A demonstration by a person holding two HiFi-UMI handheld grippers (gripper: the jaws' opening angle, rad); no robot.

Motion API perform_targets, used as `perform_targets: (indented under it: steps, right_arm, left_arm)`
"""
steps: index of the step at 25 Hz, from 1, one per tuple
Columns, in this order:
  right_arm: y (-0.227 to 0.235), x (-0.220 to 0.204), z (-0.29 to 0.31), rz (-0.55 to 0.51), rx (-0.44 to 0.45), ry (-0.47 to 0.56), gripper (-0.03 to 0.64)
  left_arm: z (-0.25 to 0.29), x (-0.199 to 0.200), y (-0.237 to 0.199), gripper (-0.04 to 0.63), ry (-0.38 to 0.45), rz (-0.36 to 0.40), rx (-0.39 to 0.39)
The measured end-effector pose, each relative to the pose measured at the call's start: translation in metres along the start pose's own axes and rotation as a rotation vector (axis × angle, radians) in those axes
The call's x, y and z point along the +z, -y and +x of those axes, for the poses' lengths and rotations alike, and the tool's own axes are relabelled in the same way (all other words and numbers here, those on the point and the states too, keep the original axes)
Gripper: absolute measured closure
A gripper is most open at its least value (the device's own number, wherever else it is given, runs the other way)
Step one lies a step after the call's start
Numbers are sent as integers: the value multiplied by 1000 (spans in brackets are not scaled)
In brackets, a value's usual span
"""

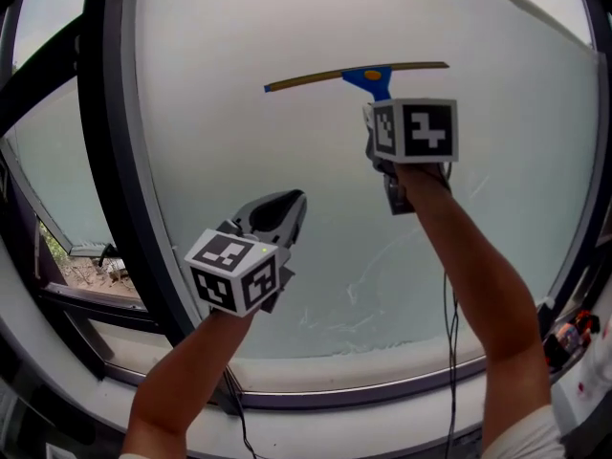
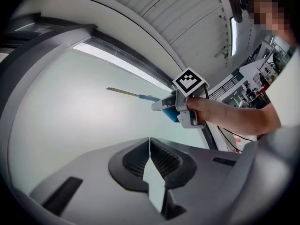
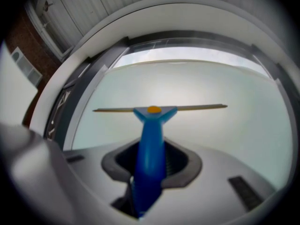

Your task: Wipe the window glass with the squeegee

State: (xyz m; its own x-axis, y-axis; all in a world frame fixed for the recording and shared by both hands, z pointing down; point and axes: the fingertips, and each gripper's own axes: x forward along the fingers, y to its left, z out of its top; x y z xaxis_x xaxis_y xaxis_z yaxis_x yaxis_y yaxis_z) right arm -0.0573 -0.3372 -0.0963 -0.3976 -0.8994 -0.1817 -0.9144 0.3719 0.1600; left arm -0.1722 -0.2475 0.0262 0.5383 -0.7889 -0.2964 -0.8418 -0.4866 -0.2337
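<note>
- The blue-handled squeegee with a thin brass-coloured blade (image 1: 368,73) was clamped in the right gripper (image 3: 150,168), upper centre of the pale window glass (image 1: 239,151).
- The left gripper (image 2: 149,159) was closed on nothing.
- Risk: streaks could be left if the blade were tilted off the pane.

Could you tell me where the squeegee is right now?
Head view, upper centre: the squeegee is up at the window glass, clamped in the right gripper.

Wide pale window glass (image 1: 287,161), milky with daylight, set in a dark frame (image 1: 100,161) above a white sill (image 1: 316,426). At the left a smaller side pane (image 1: 53,156), with bare ground outdoors below it. Overhead a white ribbed ceiling (image 2: 187,13) with a lit strip light (image 2: 233,29).
</note>
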Motion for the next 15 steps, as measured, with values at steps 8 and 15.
perform_targets:
  steps: [8,15]
  right_arm:
    - [7,69,29,-68,-55,97,485]
    - [7,105,54,-37,-99,49,485]
  left_arm:
    - [13,42,-35,568,22,84,41]
    - [26,70,-57,568,22,108,57]
